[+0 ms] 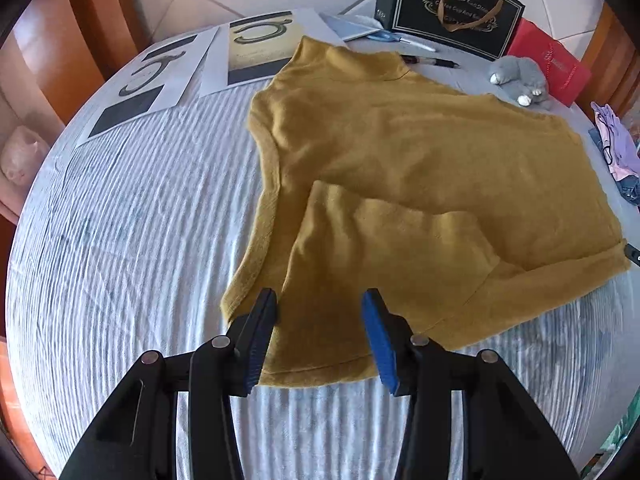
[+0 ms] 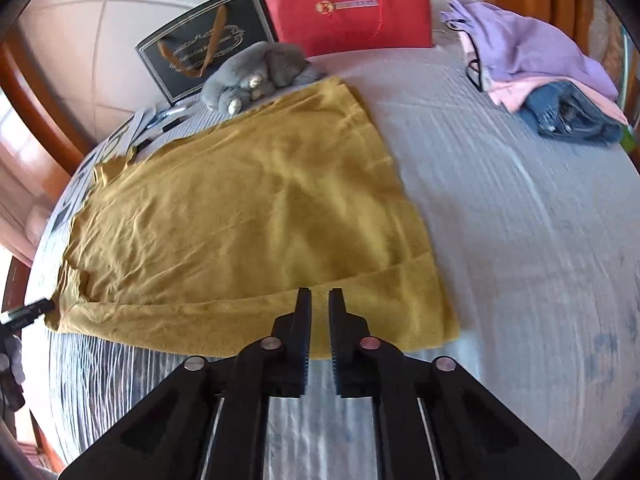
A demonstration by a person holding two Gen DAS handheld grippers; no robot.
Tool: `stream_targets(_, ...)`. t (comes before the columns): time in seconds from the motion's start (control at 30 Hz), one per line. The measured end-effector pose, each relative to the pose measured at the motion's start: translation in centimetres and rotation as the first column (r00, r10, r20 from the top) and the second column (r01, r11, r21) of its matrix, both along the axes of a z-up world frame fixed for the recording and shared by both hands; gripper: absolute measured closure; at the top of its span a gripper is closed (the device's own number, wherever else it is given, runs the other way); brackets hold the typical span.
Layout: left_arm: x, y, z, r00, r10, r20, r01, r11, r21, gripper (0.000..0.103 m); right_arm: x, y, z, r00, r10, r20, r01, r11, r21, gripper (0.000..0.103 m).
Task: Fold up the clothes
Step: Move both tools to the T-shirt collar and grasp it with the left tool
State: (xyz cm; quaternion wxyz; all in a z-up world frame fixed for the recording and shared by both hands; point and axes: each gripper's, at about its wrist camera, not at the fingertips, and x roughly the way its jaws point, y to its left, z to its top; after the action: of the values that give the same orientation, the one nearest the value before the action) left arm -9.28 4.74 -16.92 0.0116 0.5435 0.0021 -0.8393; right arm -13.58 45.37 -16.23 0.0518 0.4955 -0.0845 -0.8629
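Observation:
A mustard-yellow knit top (image 1: 400,140) lies spread flat on the white striped bedcover (image 1: 140,220), with one sleeve folded in over its body. My left gripper (image 1: 320,300) hovers open over the near end of that sleeve, and nothing is between its blue pads (image 1: 380,344). In the right wrist view the same top (image 2: 240,208) fills the middle. My right gripper (image 2: 320,292) is at its near edge, jaws drawn almost together with the cloth in the narrow gap.
At the far side stand a black gift bag (image 2: 204,48) and a red bag (image 2: 352,12), with a grey plush toy (image 2: 256,76) in front. Pens (image 1: 432,62) and printed sheets (image 1: 256,44) lie at the back left. A pile of clothes (image 2: 552,80) sits at the right.

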Motion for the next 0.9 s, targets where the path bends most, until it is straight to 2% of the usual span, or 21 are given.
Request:
stream_targets(0.07, -0.5, 1.0, -0.5, 1.000, -0.006, 0.010, 0.006, 1.000, -0.022, 0.058, -0.7, 0.0, -0.8, 0.999, -0.027, 0.030, 0.027, 1.000, 0.005, 0.084)
stream_targets(0.13, -1.9, -0.3, -1.0, 0.999, 0.007, 0.046, -0.006, 0.999, -0.034, 0.058, -1.1, 0.6, -1.8, 0.996, -0.057, 0.067, 0.057, 0.998, 0.002, 0.084)
stream_targets(0.17, -2.4, -0.7, -0.9, 0.998, 0.013, 0.063, -0.011, 0.999, -0.033, 0.056, -1.0, 0.8, -1.8, 0.997, -0.058, 0.058, 0.059, 0.998, -0.008, 0.084)
stream_targets(0.27, -2.8, -1.3, -0.3, 0.996, 0.021, 0.081, -0.023, 1.000, 0.016, 0.055, -1.3, 0.8, -1.3, 0.997, -0.042, 0.070, 0.042, 0.999, 0.005, 0.083)
stream_targets(0.33, -4.1, -1.9, 1.0, 0.998, 0.005, 0.055, -0.007, 1.000, 0.030, 0.055, -1.9, 0.4, -0.5, 0.998, -0.021, 0.062, 0.020, 1.000, 0.018, 0.082)
stream_targets(0.37, -5.0, -2.4, 1.7, 0.999, -0.003, 0.037, 0.002, 1.000, 0.031, 0.056, -2.4, 0.3, 0.2, 0.999, -0.014, 0.045, 0.013, 1.000, 0.022, 0.078)
stream_targets(0.4, -6.1, -2.5, 2.4, 1.000, -0.004, 0.019, 0.003, 1.000, 0.024, 0.055, -3.4, 0.2, 0.8, 0.999, -0.010, 0.031, 0.010, 1.000, 0.022, 0.073)
stream_targets(0.43, -7.2, -2.5, 3.2, 1.000, -0.005, 0.000, 0.005, 1.000, 0.017, 0.055, -4.3, 0.0, 1.4, 1.000, -0.006, 0.016, 0.006, 1.000, 0.023, 0.061)
stream_targets(0.47, -8.5, -2.5, 3.8, 1.000, -0.007, -0.017, 0.007, 1.000, 0.016, 0.055, -5.2, -0.1, 2.0, 1.000, -0.002, 0.002, 0.002, 1.000, 0.023, 0.058)
stream_targets(0.57, -13.1, -3.6, 4.7, 0.999, -0.003, -0.047, 0.004, 1.000, 0.021, 0.053, -8.5, -1.0, 3.3, 1.000, 0.010, -0.024, -0.009, 1.000, 0.027, 0.058)
stream_targets(0.67, -18.9, -7.2, 4.0, 0.999, 0.002, -0.052, -0.001, 1.000, 0.025, 0.053, -11.8, -2.1, 3.7, 0.999, 0.019, -0.027, -0.017, 0.998, 0.054, 0.058)
stream_targets(0.7, -20.8, -8.3, 3.7, 0.999, 0.004, -0.053, -0.003, 1.000, 0.027, 0.053, -12.9, -2.3, 3.6, 0.999, 0.019, -0.027, -0.018, 0.998, 0.054, 0.055)
stream_targets(0.73, -22.7, -9.4, 3.5, 0.998, 0.007, -0.055, -0.005, 1.000, 0.028, 0.053, -14.0, -2.6, 3.5, 0.999, 0.019, -0.026, -0.018, 0.998, 0.054, 0.039)
stream_targets(0.77, -24.0, -9.6, 3.5, 0.998, 0.012, -0.058, -0.010, 1.000, 0.025, 0.053, -14.9, -2.7, 3.4, 0.999, 0.017, -0.031, -0.016, 0.998, 0.055, 0.029)
stream_targets(0.9, -26.6, -13.7, 3.7, 0.998, 0.015, -0.062, -0.014, 1.000, 0.023, 0.053, -18.6, -2.5, 3.1, 1.000, 0.003, -0.028, -0.001, 0.998, 0.069, 0.026)
